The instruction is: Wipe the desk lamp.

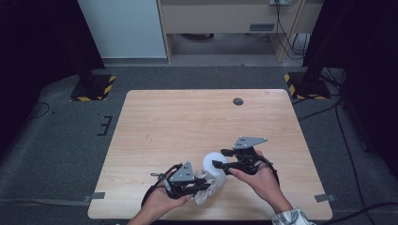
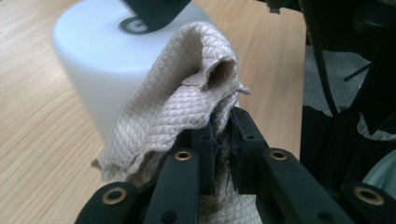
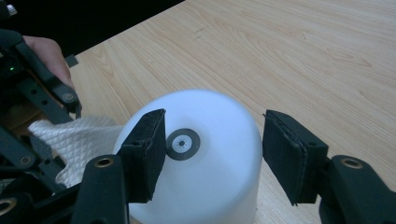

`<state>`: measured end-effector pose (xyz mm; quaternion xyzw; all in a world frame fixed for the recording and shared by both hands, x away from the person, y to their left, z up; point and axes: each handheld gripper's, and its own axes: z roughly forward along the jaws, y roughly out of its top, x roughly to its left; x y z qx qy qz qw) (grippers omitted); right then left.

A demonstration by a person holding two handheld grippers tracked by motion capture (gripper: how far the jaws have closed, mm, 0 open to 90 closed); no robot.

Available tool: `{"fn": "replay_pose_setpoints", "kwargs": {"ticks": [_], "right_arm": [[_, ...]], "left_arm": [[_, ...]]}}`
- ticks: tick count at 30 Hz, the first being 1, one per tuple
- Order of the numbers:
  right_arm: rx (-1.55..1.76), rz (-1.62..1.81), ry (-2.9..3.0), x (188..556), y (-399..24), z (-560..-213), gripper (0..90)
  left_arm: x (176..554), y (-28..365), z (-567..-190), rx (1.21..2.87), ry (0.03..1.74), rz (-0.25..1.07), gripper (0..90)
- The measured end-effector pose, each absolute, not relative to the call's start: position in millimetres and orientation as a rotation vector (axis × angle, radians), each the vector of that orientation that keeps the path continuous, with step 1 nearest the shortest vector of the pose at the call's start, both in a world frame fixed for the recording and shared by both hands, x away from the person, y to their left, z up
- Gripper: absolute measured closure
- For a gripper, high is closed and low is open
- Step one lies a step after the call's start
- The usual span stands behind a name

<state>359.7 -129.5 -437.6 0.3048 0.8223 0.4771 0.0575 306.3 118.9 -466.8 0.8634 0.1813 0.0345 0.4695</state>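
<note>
Cloth (image 2: 187,93) | pinched in left gripper (image 2: 223,135), against white cup (image 3: 205,154) | right gripper (image 3: 212,154) half-open astride cup, contact unclear

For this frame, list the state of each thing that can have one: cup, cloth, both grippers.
White cup: upside down on the table, base with round mark facing up.
Cloth: crumpled, pressed against the cup's side.
Left gripper: shut on the cloth.
Right gripper: fingers part-open, set over the cup's base on either side; whether they press on it is unclear.
</note>
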Motion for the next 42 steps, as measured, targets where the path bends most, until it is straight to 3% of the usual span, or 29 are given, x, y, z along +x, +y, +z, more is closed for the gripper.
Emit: {"fn": "replay_pose_setpoints", "kwargs": {"ticks": [10,29,42], "right_arm": [[0.925,1.445,2.496,359.5,-129.8,-437.3,40.3],[0.925,1.444,2.493,359.5,-130.5,-437.3,40.2],[0.922,1.442,2.494,359.2,-131.4,-437.1,40.2]], "left_arm": [[312.0,134.7,-462.4,2.089,0.485,0.116,81.3],[318.1,119.9,-488.6,2.246,0.52,0.089,81.2],[317.9,123.3,-484.6,2.232,0.527,0.108,81.1]]}}
